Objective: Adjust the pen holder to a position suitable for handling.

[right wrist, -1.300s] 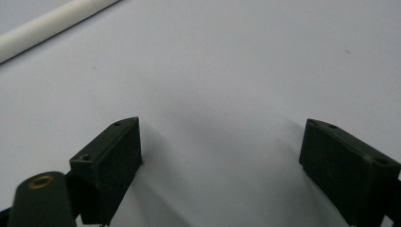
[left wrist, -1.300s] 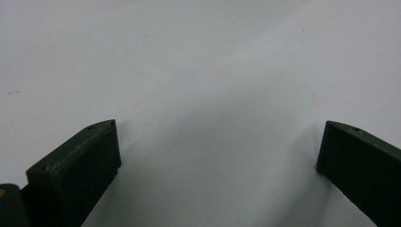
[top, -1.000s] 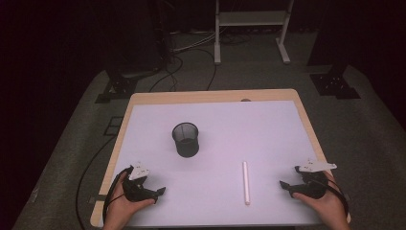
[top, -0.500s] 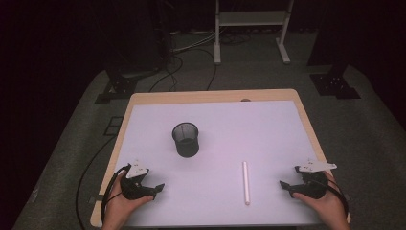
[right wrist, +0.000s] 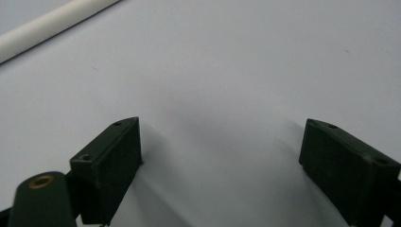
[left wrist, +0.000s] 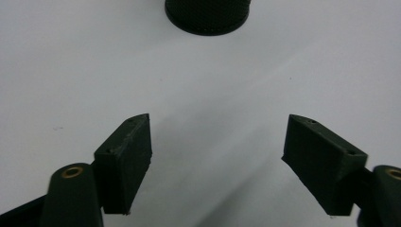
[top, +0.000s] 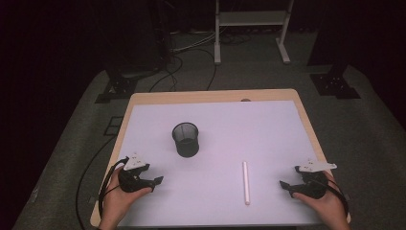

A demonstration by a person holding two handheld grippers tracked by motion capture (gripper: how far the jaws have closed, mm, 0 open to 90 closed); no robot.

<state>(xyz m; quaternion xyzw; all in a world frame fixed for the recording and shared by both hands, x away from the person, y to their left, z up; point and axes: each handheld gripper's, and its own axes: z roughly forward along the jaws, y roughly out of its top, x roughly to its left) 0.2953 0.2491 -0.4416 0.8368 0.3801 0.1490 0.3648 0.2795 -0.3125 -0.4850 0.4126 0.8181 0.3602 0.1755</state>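
Compared with the earlier high views, the left gripper [top: 155,182] sits slightly higher over the tabletop's [top: 268,134] near-left corner, and its jaws have just been closing; nothing lies between them, and in the left gripper view they stand well apart over bare surface with only the base of the cup [left wrist: 206,16] at the top edge. Judgement: this reads as a test squeeze or a pre-set before a reach, not a grasp, so no step of the work is done yet. The right gripper [top: 286,188] matches the earlier views, at the near-right corner, jaws wide apart and holding nothing; in the right gripper view the tube [right wrist: 52,26] crosses the upper-left corner, well clear of the jaws. Things: the black mesh cup [top: 186,139] stands upright left of centre; the white tube [top: 246,182] lies flat, pointing away from the person, between the cup and the right gripper and nearer the front edge. Pose: both hands come in from the bottom edge, each wrapped round its gripper body; the 2 grippers point inward toward each other, roughly level, close above the surface. Judgement: the tube is nearer the right gripper, so that hand looks the likelier to pick it up.
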